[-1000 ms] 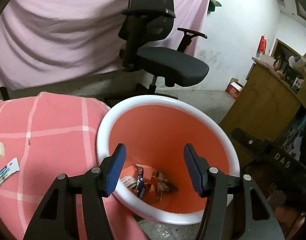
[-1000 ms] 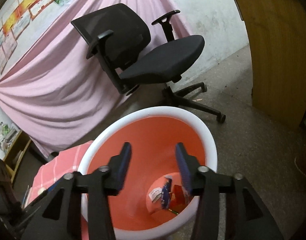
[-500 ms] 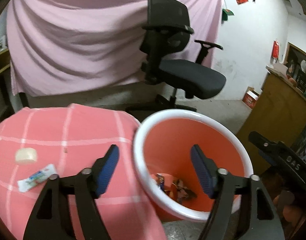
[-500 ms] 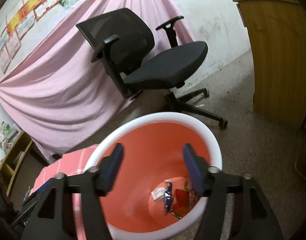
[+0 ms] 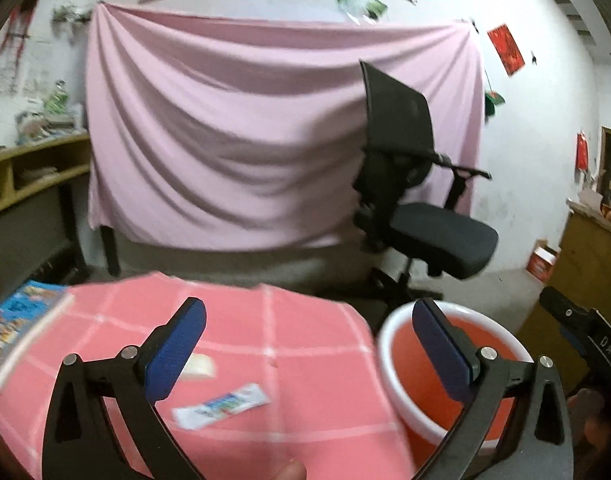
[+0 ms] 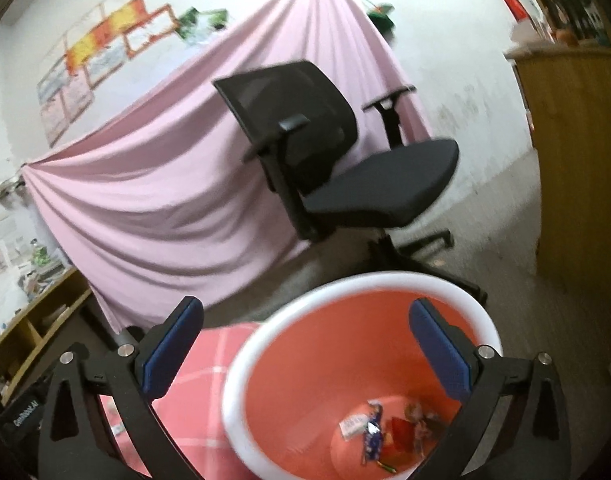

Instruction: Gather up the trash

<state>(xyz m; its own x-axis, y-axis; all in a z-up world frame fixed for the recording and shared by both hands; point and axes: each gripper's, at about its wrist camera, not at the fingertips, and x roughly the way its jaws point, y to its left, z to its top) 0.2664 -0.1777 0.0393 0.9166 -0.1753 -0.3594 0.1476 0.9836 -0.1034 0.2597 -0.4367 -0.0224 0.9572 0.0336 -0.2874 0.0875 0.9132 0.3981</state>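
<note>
On the pink checked surface (image 5: 305,360) a white wrapper (image 5: 221,401) lies loose beneath the left gripper (image 5: 309,354), jaws opening, nothing between them. Rightward, the right gripper (image 6: 305,350), also opening and empty, hangs over the orange bin (image 6: 305,380) holding wrappers (image 6: 381,432).

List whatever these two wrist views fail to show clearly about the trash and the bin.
- Left wrist view: the white wrapper on the pink cloth is motion-blurred; its print is unreadable.
- Same view: the pale piece is half hidden behind the left claw.
- Same view: the bin floor is hidden by its near wall.
- Right wrist view: the bin's wrappers are too small and blurred to identify.
</note>
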